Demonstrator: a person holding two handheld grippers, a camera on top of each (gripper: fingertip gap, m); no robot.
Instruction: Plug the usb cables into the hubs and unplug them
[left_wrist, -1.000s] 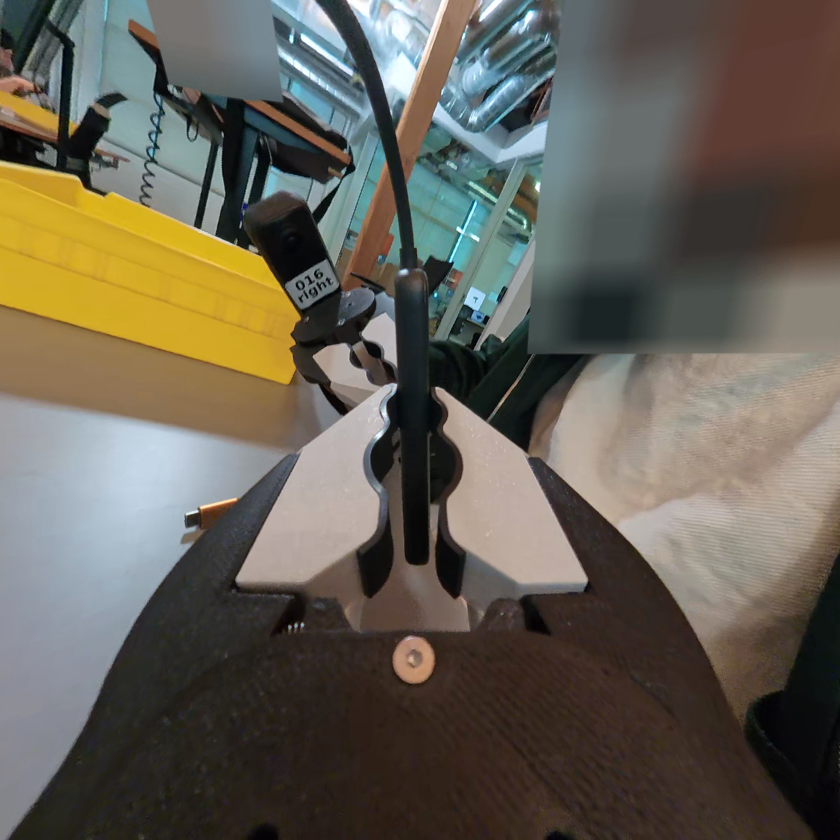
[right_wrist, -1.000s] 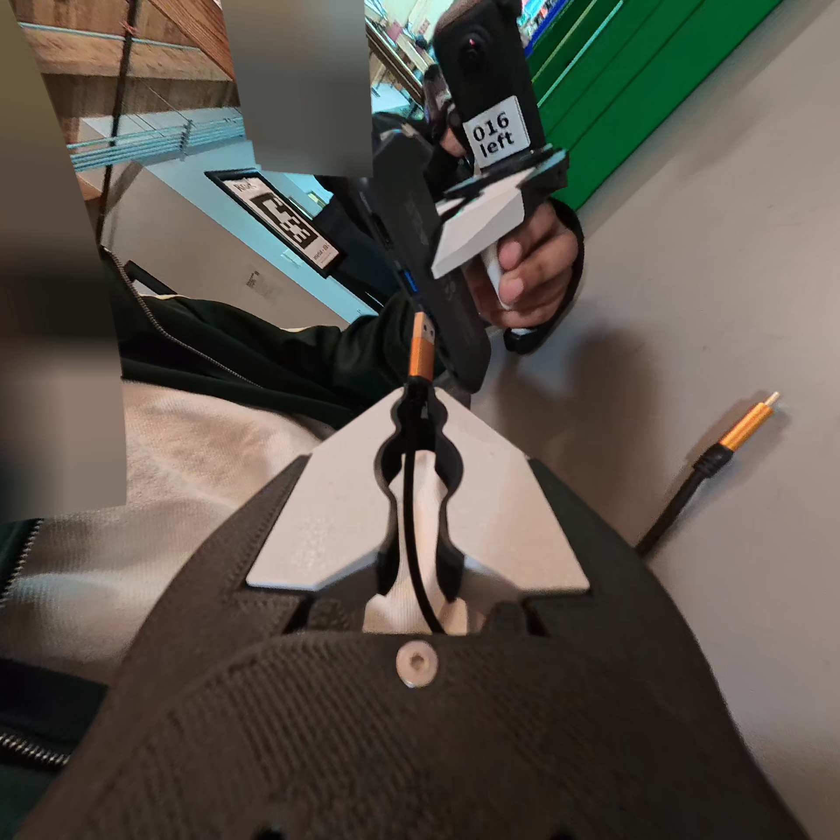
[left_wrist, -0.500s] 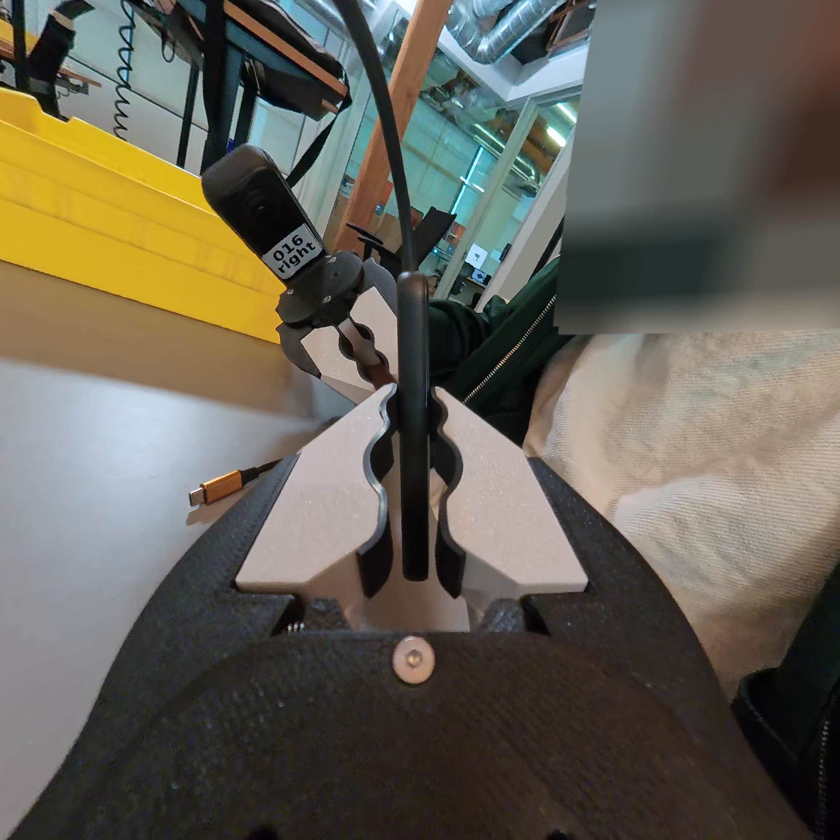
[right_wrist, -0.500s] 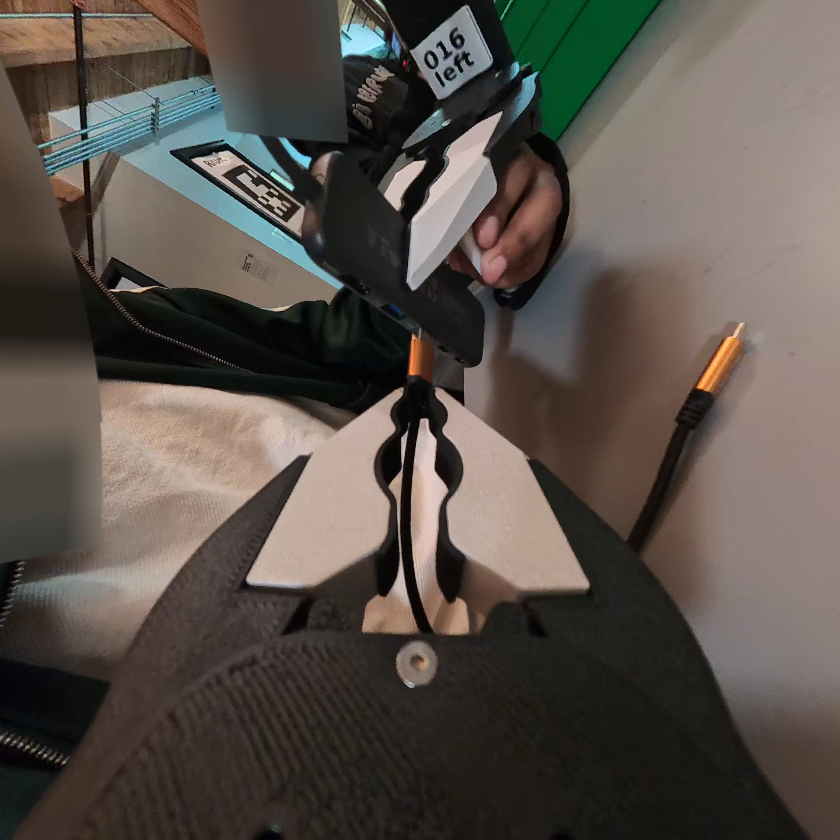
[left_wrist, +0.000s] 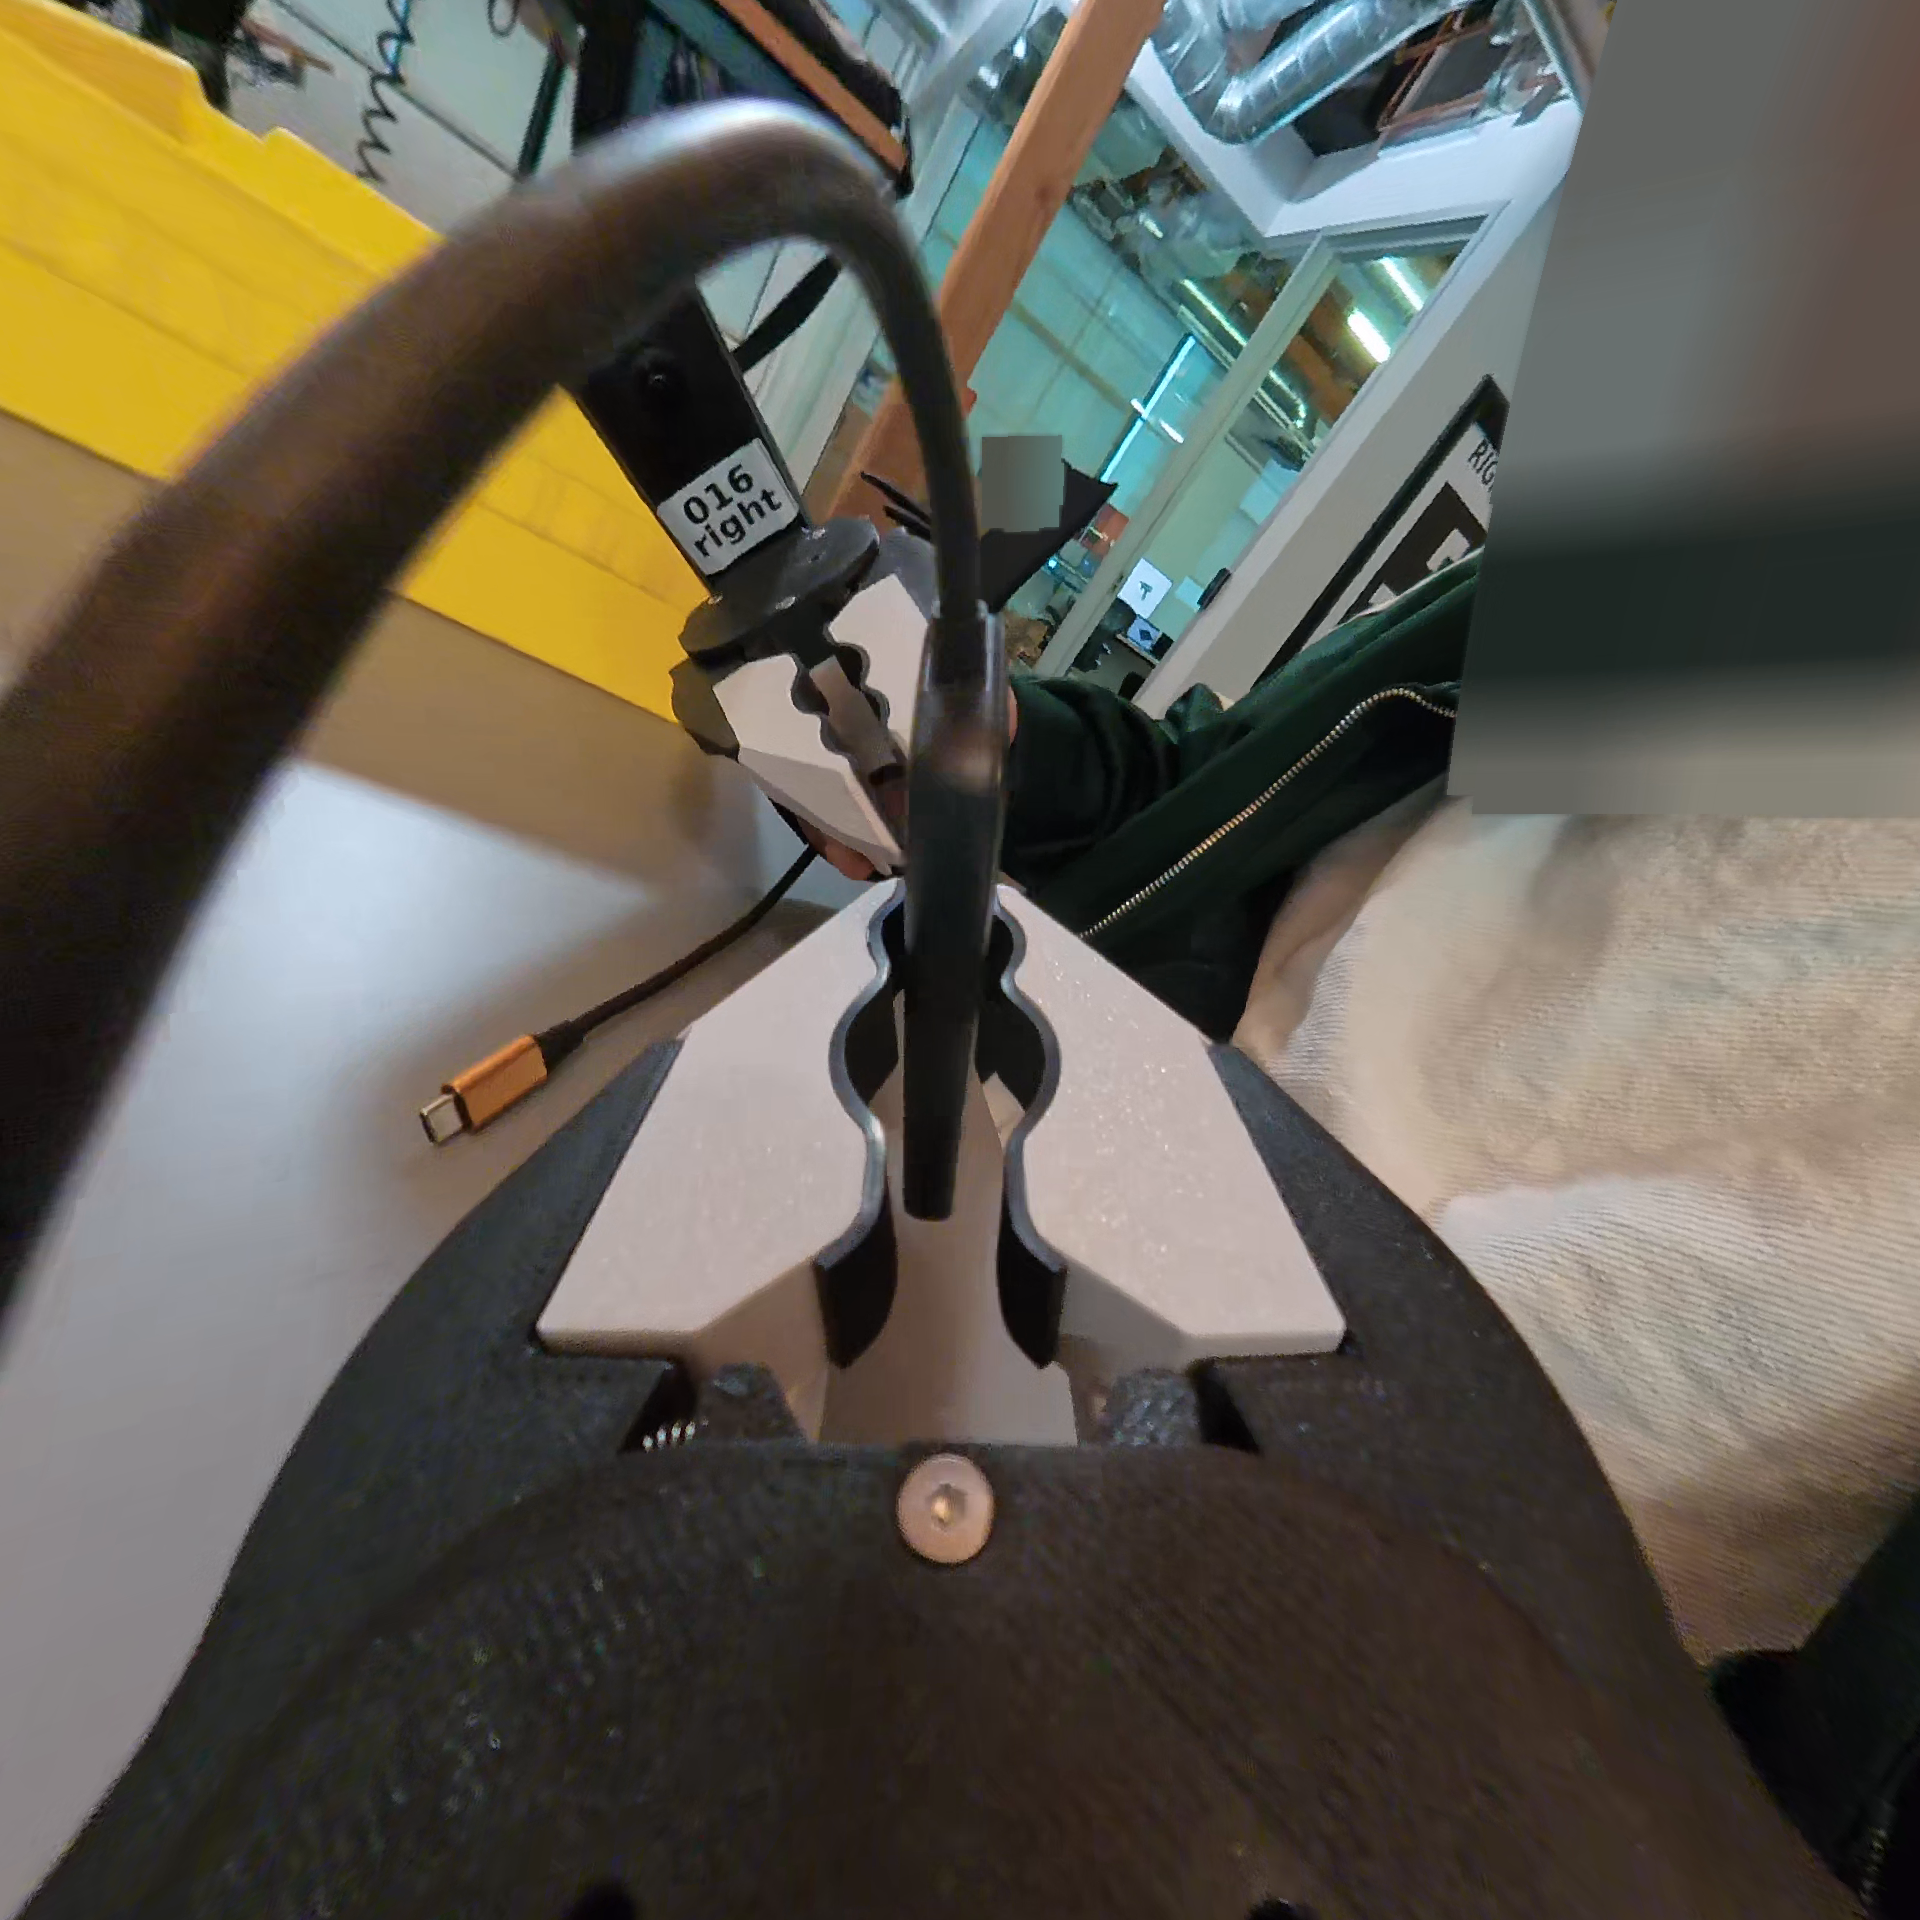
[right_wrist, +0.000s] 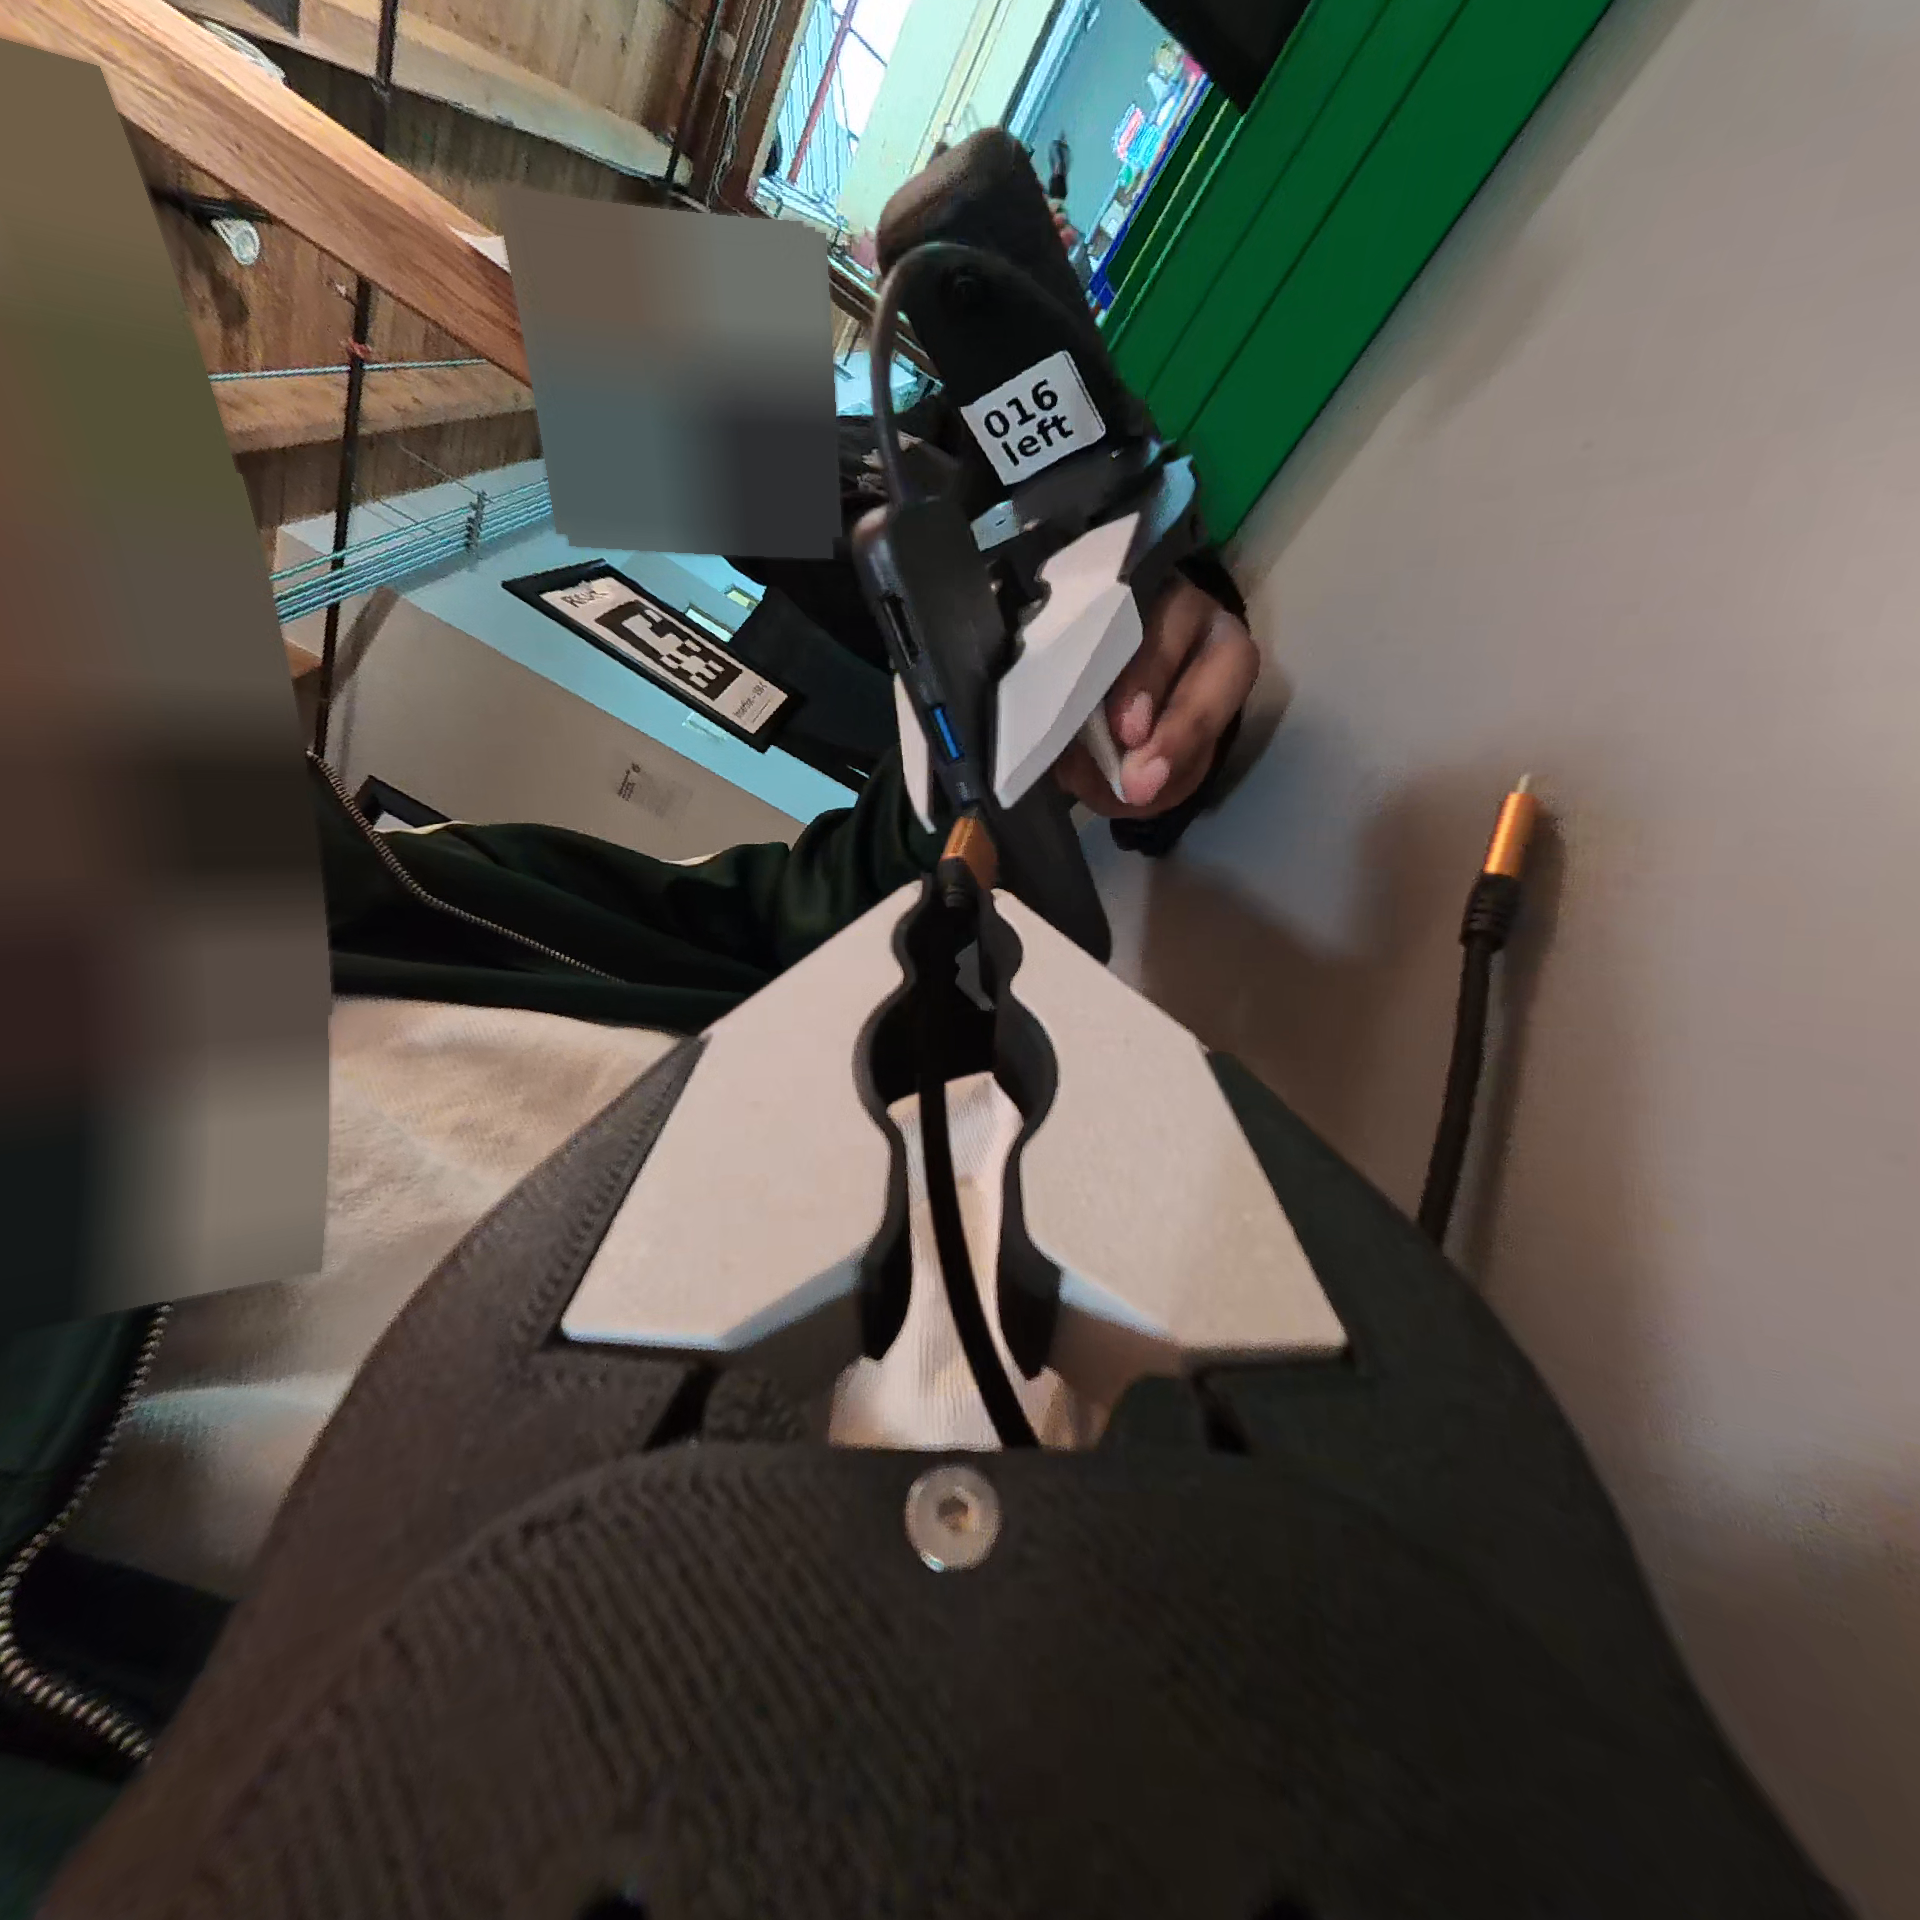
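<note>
Clamping hard, near the lens: right tool (right_wrist: 961, 914) shut on the thin black usb cable (right_wrist: 951, 1195) just behind its orange-collared plug (right_wrist: 968, 844), cord trailing back between the fingers. Looks a sound hold, since a braided cord is limp and would buckle if pushed from farther back; stiff only at the collar, so gripping there and driving straight. Plug tip touching or just entering the lower end of the dark hub (right_wrist: 940, 634), how deep not clear. Hub pinched edge-on in the left tool (left_wrist: 940, 935), fingers closed on its slim flat body, held up off the table (left_wrist: 312, 935). Light, rigid, smooth-cased, likely to twist or slip under an off-axis push, so keeping the squeeze firm and the thrust in line with the port. Own thick lead (left_wrist: 914, 364) arching up and over, springy, tugging a little. Farther out, a spare cable lying loose on the table, orange plug (left_wrist: 488, 1081) well apart from both tools. Beyond, yellow bins (left_wrist: 208, 291).
</note>
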